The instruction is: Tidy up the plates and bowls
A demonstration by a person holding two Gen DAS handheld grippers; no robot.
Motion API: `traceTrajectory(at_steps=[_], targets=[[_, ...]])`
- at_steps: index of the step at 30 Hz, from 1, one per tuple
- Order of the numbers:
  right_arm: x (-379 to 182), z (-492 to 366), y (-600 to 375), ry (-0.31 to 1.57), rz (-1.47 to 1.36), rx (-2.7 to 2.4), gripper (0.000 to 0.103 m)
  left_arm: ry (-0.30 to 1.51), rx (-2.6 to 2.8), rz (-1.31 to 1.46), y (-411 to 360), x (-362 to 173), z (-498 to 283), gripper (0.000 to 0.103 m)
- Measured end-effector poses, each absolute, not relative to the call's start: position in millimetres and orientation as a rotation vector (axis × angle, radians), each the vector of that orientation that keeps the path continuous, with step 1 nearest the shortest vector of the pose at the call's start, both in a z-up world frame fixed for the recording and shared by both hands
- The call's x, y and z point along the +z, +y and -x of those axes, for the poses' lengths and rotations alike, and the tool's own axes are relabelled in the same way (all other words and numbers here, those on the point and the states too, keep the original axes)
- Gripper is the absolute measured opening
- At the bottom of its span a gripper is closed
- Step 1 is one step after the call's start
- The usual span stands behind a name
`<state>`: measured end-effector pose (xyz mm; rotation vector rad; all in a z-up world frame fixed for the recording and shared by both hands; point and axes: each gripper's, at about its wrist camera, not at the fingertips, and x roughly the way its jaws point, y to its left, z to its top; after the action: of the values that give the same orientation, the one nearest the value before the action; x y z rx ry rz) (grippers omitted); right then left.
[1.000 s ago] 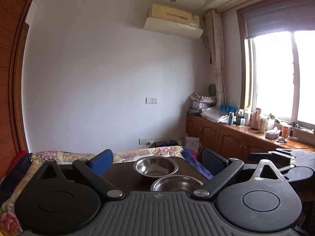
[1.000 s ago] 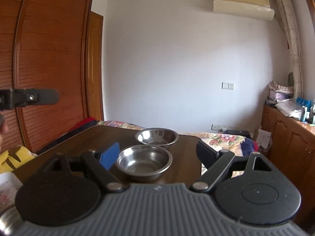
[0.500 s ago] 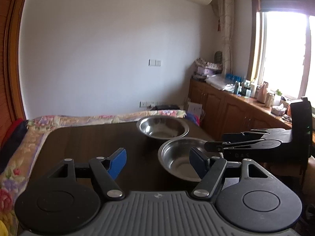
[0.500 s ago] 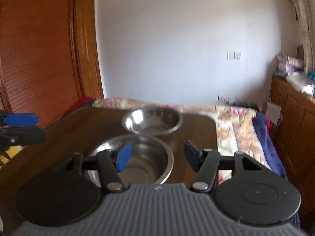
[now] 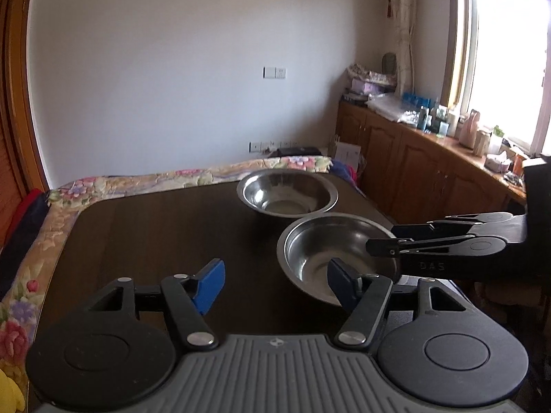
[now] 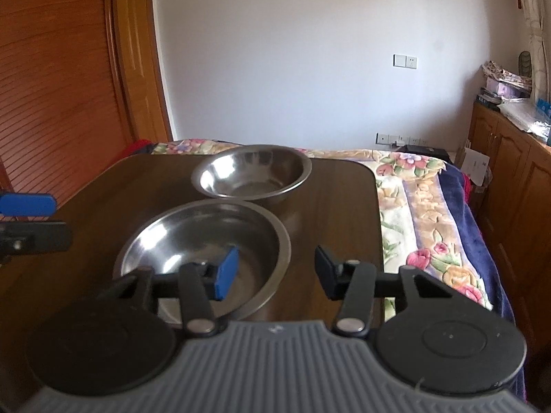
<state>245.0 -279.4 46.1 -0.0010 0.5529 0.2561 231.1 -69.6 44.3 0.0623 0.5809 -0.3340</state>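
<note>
Two stainless steel bowls sit on a dark wooden counter, both upright and empty. The near bowl lies toward the counter's right edge, about midway along it. The far bowl stands just behind it, close to the far right corner, and the two rims are just beside each other; whether they touch cannot be told.

The right hand-held gripper straddles the right side of the near bowl's rim. Its blue left finger hangs inside the bowl, and its dark right finger is outside, over bare counter. Its jaws have just been closing and now stand at a middling width with the rim between them, but the pads do not press on the metal.

The left hand-held gripper is over the middle of the counter, to the left of the near bowl. Its jaws have just been closing a little and remain wide. Its blue left finger is over bare wood, and its right finger shows against the bowl's near left rim; contact cannot be told. Nothing is gripped between them. In this view the right hand-held gripper reaches in from the right across the near bowl's rim, and the far bowl sits beyond it.

A floral quilted bed borders the counter's far and right edges.
</note>
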Motion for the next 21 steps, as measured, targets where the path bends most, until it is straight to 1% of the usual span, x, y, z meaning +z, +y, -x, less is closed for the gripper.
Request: traceTrajectory(at_steps=[2, 3, 4, 6, 9, 14, 16, 18, 21], targets=[[45.3, -246.4, -279.9, 0.565, -0.004, 0.259, 0.043, 0.599, -0.324, -0.078, -73.1, 42.4, -237.7, 0.087], [44.7, -246.7, -280.2, 0.570, -0.007, 0.261, 0.038, 0.614, -0.322, -0.088, -74.6, 41.0, -242.3, 0.082], [43.8, -247.5, -280.2, 0.574, -0.010, 0.264, 0.035, 0.625, -0.321, -0.090, -74.9, 39.0, -245.6, 0.080], [42.8, -247.6, -281.9, 0.582, -0.020, 0.271, 0.031, 0.647, -0.320, -0.083, -74.3, 35.9, -251.6, 0.075], [41.4, -247.7, -283.0, 0.588, -0.036, 0.282, 0.028, 0.678, -0.327, -0.075, -72.4, 31.3, -259.4, 0.070], [41.5, -246.3, -283.1, 0.590, -0.056, 0.296, 0.025, 0.716, -0.358, -0.046, -72.2, 25.5, -271.2, 0.065], [41.1, -246.4, -282.8, 0.591, -0.060, 0.297, 0.022, 0.719, -0.364, -0.036, -73.7, 23.7, -272.9, 0.060], [40.6, -246.7, -281.3, 0.590, -0.059, 0.299, 0.021, 0.729, -0.378, -0.026, -74.6, 21.5, -272.7, 0.047], [39.7, -245.3, -279.1, 0.588, -0.059, 0.303, 0.018, 0.726, -0.378, -0.025, -75.2, 19.2, -269.5, 0.045]])
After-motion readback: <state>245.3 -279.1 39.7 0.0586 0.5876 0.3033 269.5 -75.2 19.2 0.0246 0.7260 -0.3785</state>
